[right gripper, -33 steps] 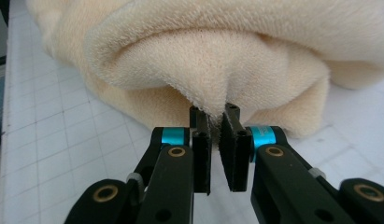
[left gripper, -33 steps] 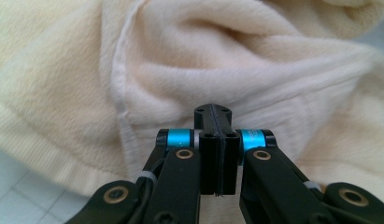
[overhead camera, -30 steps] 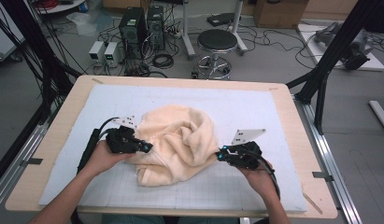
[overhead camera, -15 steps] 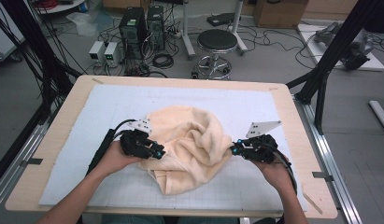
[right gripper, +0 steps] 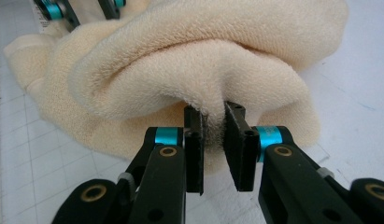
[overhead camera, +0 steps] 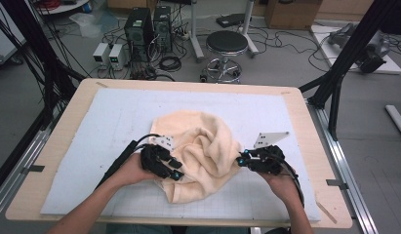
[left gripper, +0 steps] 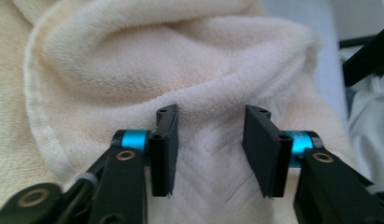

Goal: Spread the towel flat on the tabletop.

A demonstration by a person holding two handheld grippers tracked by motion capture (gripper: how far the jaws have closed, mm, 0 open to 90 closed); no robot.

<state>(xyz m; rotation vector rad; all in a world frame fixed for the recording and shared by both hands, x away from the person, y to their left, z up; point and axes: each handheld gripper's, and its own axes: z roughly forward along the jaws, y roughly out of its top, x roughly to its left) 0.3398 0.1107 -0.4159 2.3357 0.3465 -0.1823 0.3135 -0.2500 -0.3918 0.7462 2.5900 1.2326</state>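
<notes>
A cream terry towel (overhead camera: pixel 203 146) lies bunched in folds in the middle of the pale blue mat (overhead camera: pixel 115 112). My left gripper (overhead camera: pixel 176 174) rests at the towel's left front side. In the left gripper view its jaws (left gripper: pixel 209 126) have just been opening and stand well apart over the towel (left gripper: pixel 180 60), with flat fabric behind them and nothing pinched. My right gripper (overhead camera: pixel 241 161) is at the towel's right edge. In the right gripper view its jaws (right gripper: pixel 214 116) have just eased apart a little, and a thick fold of towel (right gripper: pixel 203 60) still fills the narrow gap between the pads.
The mat covers a wooden table (overhead camera: pixel 305 126) with a bare rim all round. Bare mat lies left, behind and right of the towel. Past the far edge, on the floor, stand a round stool (overhead camera: pixel 227 44), computer boxes (overhead camera: pixel 139 29) and cables. Black frame posts (overhead camera: pixel 344 63) rise at the right.
My left hand moved right and toward the person, carrying the towel's left side over the pile, and its jaws opened off the fabric. The towel is now bunched further right. The right hand barely shifted.
</notes>
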